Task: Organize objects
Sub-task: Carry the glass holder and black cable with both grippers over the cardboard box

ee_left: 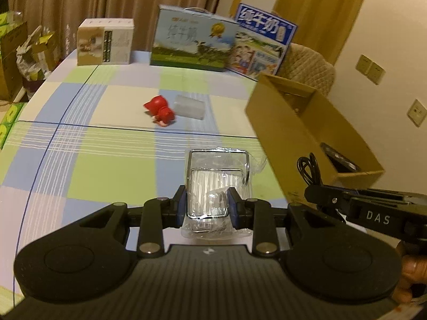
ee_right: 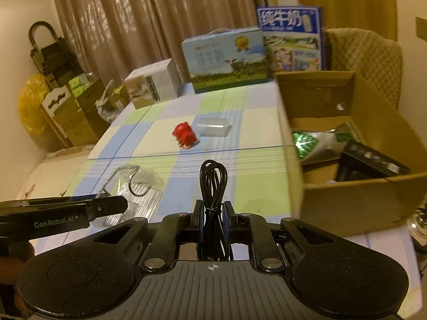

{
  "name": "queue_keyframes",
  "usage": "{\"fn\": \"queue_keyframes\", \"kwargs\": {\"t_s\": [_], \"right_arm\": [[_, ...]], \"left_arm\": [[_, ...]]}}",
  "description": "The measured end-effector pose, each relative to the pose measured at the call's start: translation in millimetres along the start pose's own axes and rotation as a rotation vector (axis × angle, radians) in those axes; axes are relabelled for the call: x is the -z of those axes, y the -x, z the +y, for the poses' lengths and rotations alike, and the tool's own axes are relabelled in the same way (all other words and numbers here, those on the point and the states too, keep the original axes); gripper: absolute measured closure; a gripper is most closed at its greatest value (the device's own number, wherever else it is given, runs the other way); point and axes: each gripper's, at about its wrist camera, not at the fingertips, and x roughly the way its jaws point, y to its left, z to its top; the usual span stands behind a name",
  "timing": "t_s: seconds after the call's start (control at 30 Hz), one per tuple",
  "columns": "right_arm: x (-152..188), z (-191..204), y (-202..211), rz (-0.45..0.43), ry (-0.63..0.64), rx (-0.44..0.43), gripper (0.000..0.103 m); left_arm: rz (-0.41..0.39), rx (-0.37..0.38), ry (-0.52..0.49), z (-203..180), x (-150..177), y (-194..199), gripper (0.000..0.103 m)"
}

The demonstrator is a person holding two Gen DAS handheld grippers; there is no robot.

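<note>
A checked counter fronts the curtains. My left claw grips a wrapped rack; my right claw pinches a cable. Both look mid-carry; next I'd swing right and drop them into the box.

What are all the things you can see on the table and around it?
wire rack in clear wrap: 1, silver, near table edge, in left gripper
cable: 1, black, bundled, in right gripper
toy figure: 1, red, mid-table
clear packet: 1, beside the toy
cardboard box: 1, brown, open, table's right side
milk cartons: 2, blue, far edge
small box: 1, beige, far left
left gripper: 1, black
right gripper: 1, black
</note>
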Motion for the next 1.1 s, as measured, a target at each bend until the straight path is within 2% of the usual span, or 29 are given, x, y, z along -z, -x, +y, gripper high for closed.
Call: {"fn": "queue_keyframes", "kwargs": {"t_s": [0.2,0.5,0.8,1.1], "right_arm": [[0,-12,34,-0.039,-0.030,0.019,0.093],[-4,-20,52,-0.066,-0.041,0.015,0.093],[-9,-40,61,-0.082,-0.044,0.042,0.093],[-40,-88,77,-0.125,-0.036,0.131,0.093]], "left_arm": [[-0.011,0.012,-0.035,-28,6,19,0.077],[-0.028,0.029,-0.064,-53,1,31,0.077],[-0.022,0.060,-0.075,-69,-4,28,0.077],[-0.024,0.118,-0.110,-104,-29,4,0.077]]}}
